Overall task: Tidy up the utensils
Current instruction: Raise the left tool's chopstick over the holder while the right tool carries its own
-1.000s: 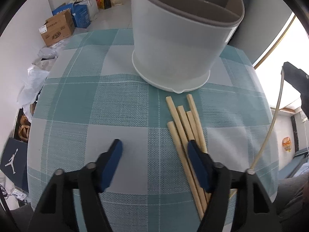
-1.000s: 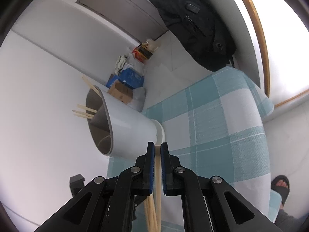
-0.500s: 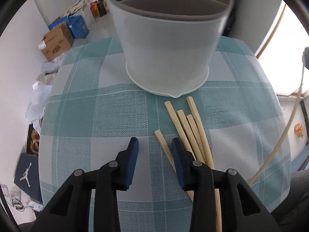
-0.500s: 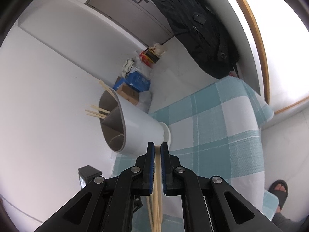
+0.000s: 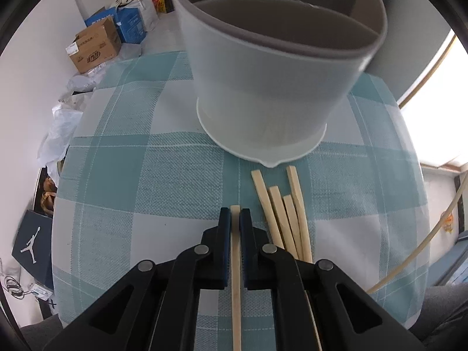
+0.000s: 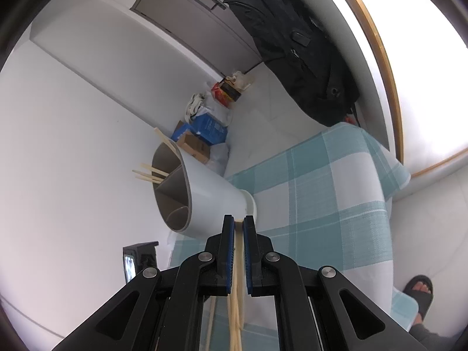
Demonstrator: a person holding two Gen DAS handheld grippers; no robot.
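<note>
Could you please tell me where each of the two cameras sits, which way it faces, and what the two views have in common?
Left wrist: on the left gripper, looking steeply down at the tablecloth; its jaws have just closed on one chopstick, four chopsticks beside.
Right wrist: on the right gripper, tilted, facing the room; shut on another chopstick; a sandalled foot shows.
Shared: the holder and tablecloth.
</note>
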